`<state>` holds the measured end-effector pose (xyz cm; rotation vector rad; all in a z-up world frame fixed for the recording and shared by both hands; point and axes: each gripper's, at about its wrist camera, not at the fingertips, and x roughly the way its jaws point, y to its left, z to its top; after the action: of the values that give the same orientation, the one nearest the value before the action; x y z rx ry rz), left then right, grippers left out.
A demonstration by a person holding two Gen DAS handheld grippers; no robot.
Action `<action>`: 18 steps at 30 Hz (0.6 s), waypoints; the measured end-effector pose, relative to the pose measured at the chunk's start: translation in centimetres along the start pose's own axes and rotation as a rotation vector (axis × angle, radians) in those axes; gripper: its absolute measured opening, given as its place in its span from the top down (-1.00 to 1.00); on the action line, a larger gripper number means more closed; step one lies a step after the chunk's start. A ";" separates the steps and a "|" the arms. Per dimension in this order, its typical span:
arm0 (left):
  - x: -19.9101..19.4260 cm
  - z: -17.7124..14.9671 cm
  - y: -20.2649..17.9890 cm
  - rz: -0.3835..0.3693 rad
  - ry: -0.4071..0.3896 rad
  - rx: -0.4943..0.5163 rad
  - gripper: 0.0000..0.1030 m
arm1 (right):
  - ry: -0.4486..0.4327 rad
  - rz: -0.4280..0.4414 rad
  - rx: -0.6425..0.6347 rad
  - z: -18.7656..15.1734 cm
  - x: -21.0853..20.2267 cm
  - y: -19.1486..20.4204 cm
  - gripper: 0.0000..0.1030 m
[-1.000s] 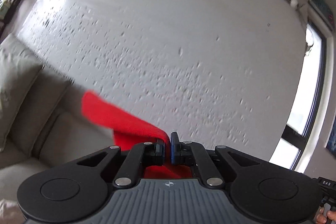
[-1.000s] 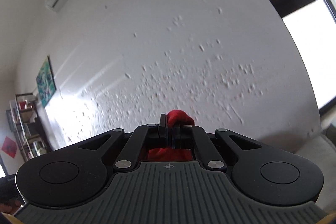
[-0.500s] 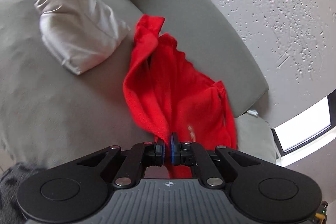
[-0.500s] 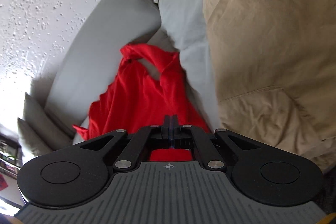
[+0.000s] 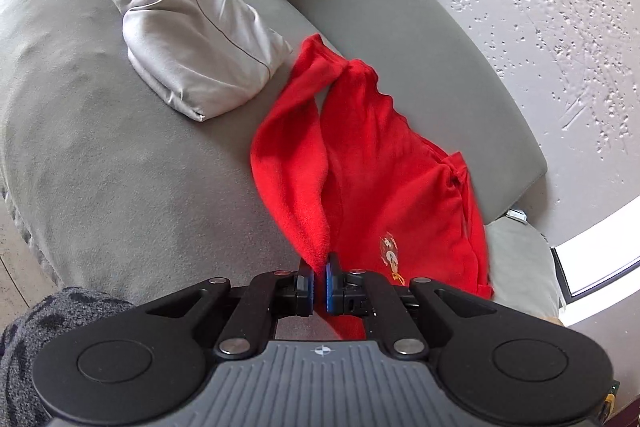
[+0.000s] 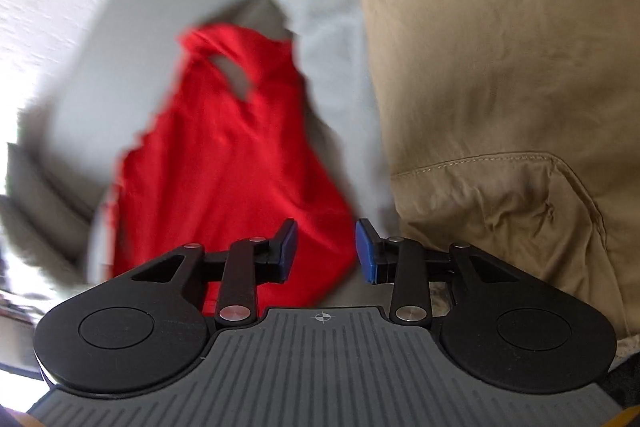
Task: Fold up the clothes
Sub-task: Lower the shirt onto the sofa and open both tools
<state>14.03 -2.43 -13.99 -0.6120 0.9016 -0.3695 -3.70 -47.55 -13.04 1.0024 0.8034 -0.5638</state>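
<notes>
The left gripper (image 5: pixel 319 281) has its blue-padded fingers (image 5: pixel 306 283) pinched together on the near edge of a red shirt (image 5: pixel 376 163), low in the middle of the left wrist view. From that pinch the shirt runs up and to the right across a grey sofa (image 5: pixel 120 147), rumpled, with a long fold on its left side and a small printed emblem (image 5: pixel 390 251) near its lower right. Just beside the shirt's far end, toward the upper left, lies a folded pale grey garment (image 5: pixel 192 43). In the right wrist view the right gripper (image 6: pixel 326 253) has its fingers (image 6: pixel 287 251) spread apart with nothing between them, hovering over the near part of the red shirt (image 6: pixel 224 163), which is blurred here. A tan garment (image 6: pixel 500 75) fills the right side of that view, beside the shirt.
</notes>
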 end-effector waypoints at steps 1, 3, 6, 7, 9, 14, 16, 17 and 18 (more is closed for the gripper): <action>-0.1 -0.1 0.0 0.004 0.000 -0.004 0.94 | 0.015 -0.035 0.010 -0.2 0.2 0.2 0.33; -0.4 -0.2 0.1 0.011 0.001 -0.011 0.94 | 0.027 -0.038 0.064 -0.9 0.3 0.1 0.17; -1.0 -0.5 0.2 0.015 0.008 -0.033 0.94 | 0.017 -0.008 0.118 -1.6 1.4 -0.3 -0.19; -0.9 -0.5 0.3 0.016 0.011 -0.042 0.94 | 0.002 -0.007 0.122 -1.7 1.9 -0.4 -0.23; -0.8 -0.4 0.5 0.019 0.013 -0.054 0.94 | -0.029 0.005 0.106 -1.8 2.6 -0.4 -0.38; -0.6 -0.5 0.8 0.010 0.018 -0.071 0.94 | -0.095 0.026 0.027 -2.2 2.8 -0.9 0.64; -0.9 -0.6 0.7 0.001 0.018 -0.072 0.94 | -0.101 0.080 0.014 -2.0 2.5 -0.9 0.94; -1.2 -0.7 0.6 -0.001 0.017 -0.067 0.94 | -0.107 0.101 0.004 -2.1 2.3 -0.8 0.94; -1.5 -0.7 0.5 -0.004 0.016 -0.063 0.94 | -0.118 0.103 -0.010 -2.2 2.0 -0.5 0.94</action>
<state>12.66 -1.52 -13.71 -0.6696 0.9302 -0.3515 -3.66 -45.89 -15.58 0.9863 0.6458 -0.5252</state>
